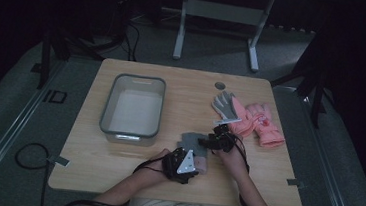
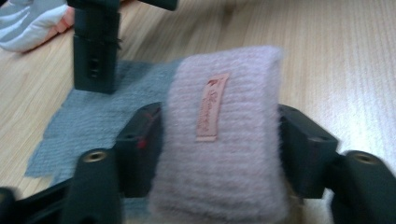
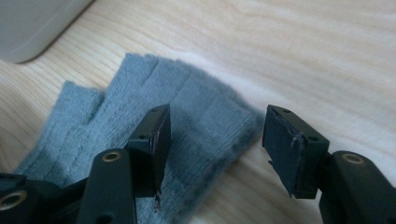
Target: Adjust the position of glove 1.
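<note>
Both forearms enter from six o'clock and meet near the table's front edge. The left gripper (image 1: 184, 162) points toward one o'clock, its jaws clamped on something soft; the right gripper (image 1: 216, 137), at its one o'clock, stands with jaws apart, angled down.

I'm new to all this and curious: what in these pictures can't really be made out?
- Label writing on the pink cuff: left gripper view, blurred.
- Grey glove: right gripper view, wrist end cut off at the bottom edge behind the right gripper.
- Print on the pink gloves: high view, too small and dim.
</note>
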Tool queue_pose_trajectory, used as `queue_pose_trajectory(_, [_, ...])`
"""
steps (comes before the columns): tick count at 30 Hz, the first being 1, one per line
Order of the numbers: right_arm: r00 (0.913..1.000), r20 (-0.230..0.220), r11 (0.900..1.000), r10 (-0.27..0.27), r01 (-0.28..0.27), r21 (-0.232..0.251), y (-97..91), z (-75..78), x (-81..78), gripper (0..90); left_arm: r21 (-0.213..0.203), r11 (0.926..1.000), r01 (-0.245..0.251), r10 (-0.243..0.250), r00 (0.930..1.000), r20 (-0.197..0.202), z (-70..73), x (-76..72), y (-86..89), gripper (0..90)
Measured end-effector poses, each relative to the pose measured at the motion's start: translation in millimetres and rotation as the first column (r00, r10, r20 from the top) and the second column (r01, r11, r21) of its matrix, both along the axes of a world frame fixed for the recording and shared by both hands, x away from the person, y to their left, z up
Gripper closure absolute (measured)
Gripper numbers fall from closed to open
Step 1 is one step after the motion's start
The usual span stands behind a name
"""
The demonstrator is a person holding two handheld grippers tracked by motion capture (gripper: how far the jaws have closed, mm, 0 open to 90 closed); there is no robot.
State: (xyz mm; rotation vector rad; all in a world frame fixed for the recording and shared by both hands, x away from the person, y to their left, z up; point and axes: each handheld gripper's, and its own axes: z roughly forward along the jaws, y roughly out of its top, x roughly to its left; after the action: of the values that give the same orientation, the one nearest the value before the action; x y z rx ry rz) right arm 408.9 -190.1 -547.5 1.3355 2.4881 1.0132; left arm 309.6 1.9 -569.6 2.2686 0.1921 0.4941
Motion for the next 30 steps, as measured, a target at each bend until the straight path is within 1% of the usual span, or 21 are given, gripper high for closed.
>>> queue_pose_trajectory(1, [1.0000,-0.007,1.0000,-0.007,0.007,0.004,0.1,-1.2,-0.1,41.9,-0.002,1.0000,0.004,-0.004,0.9999,-0.010,0.7,1.9,1.5,41.6])
queue_pose_trajectory(3, [0.9996,-0.013,0.9995,-0.023,0.023,0.021,-0.2,-1.8,-0.6,43.1,-0.027,0.9995,0.015,-0.017,0.9987,-0.048,2.3,7.4,5.6,46.8])
queue_pose_trajectory(5, [0.9994,-0.023,0.9991,-0.027,0.028,0.030,0.3,-1.7,-1.5,45.2,-0.041,0.9988,0.026,-0.029,0.9969,-0.073,3.4,11.7,8.7,52.0])
queue_pose_trajectory(7, [0.9992,-0.034,0.9989,-0.019,0.020,0.042,1.1,-1.7,-2.6,46.1,-0.053,0.9980,0.036,-0.041,0.9945,-0.096,4.4,15.6,10.9,55.6])
queue_pose_trajectory(8, [0.9990,-0.040,0.9987,-0.018,0.019,0.047,1.7,-1.6,-3.0,48.2,-0.060,0.9974,0.039,-0.046,0.9929,-0.110,4.5,17.3,11.6,57.3])
queue_pose_trajectory(11, [0.9967,-0.081,0.9957,-0.006,0.014,0.092,1.9,-2.1,-1.0,54.0,-0.066,0.9965,0.050,-0.059,0.9885,-0.139,5.8,22.2,13.2,60.7])
queue_pose_trajectory(12, [0.9954,-0.096,0.9942,0.005,0.005,0.108,2.8,-2.6,-0.1,55.3,-0.063,0.9965,0.055,-0.064,0.9878,-0.142,6.5,23.3,13.3,61.6])
queue_pose_trajectory(13, [0.9949,-0.100,0.9926,0.016,-0.003,0.121,4.0,-3.5,0.7,55.8,-0.058,0.9965,0.059,-0.067,0.9868,-0.148,7.3,24.1,13.3,62.5])
queue_pose_trajectory(15, [0.9927,-0.119,0.9897,0.017,0.001,0.143,6.3,-4.1,2.2,58.4,-0.060,0.9964,0.060,-0.069,0.9850,-0.158,8.2,25.4,13.4,64.1])
queue_pose_trajectory(16, [0.9920,-0.124,0.9886,0.023,-0.004,0.150,8.4,-4.3,3.0,59.7,-0.058,0.9963,0.063,-0.071,0.9855,-0.154,8.3,25.2,13.7,64.8])
queue_pose_trajectory(18, [0.9896,-0.138,0.9861,0.040,-0.016,0.165,12.5,-5.0,4.2,65.2,-0.064,0.9961,0.061,-0.070,0.9861,-0.151,7.9,25.0,15.0,65.9])
queue_pose_trajectory(20, [0.9883,-0.141,0.9861,0.057,-0.034,0.163,15.8,-4.0,5.5,67.6,-0.067,0.9961,0.058,-0.067,0.9859,-0.153,7.9,24.5,16.1,66.8])
queue_pose_trajectory(21, [0.9876,-0.144,0.9851,0.063,-0.039,0.167,16.8,-3.2,6.4,70.3,-0.067,0.9962,0.055,-0.065,0.9850,-0.160,8.5,25.0,16.7,67.1])
queue_pose_trajectory(23, [0.9892,-0.126,0.9861,0.074,-0.054,0.157,19.3,-0.2,5.3,72.8,-0.075,0.9960,0.048,-0.060,0.9826,-0.176,9.2,25.6,18.0,67.8])
queue_pose_trajectory(25, [0.9904,-0.116,0.9845,0.076,-0.056,0.166,20.5,3.5,4.2,73.9,-0.076,0.9962,0.043,-0.057,0.9788,-0.196,11.8,26.4,19.8,68.4])
queue_pose_trajectory(27, [0.9912,-0.110,0.9826,0.074,-0.054,0.178,18.8,7.8,3.7,74.3,-0.068,0.9967,0.044,-0.056,0.9786,-0.198,15.4,26.7,21.5,69.0])
queue_pose_trajectory(28, [0.9916,-0.107,0.9819,0.072,-0.052,0.182,17.8,10.3,3.3,74.3,-0.085,0.9954,0.043,-0.059,0.9779,-0.201,19.2,26.4,23.5,69.0])
queue_pose_trajectory(30, [0.9929,-0.092,0.9802,0.077,-0.058,0.189,16.3,16.9,1.4,74.5,-0.088,0.9950,0.047,-0.062,0.9810,-0.184,26.9,24.4,24.7,69.0])
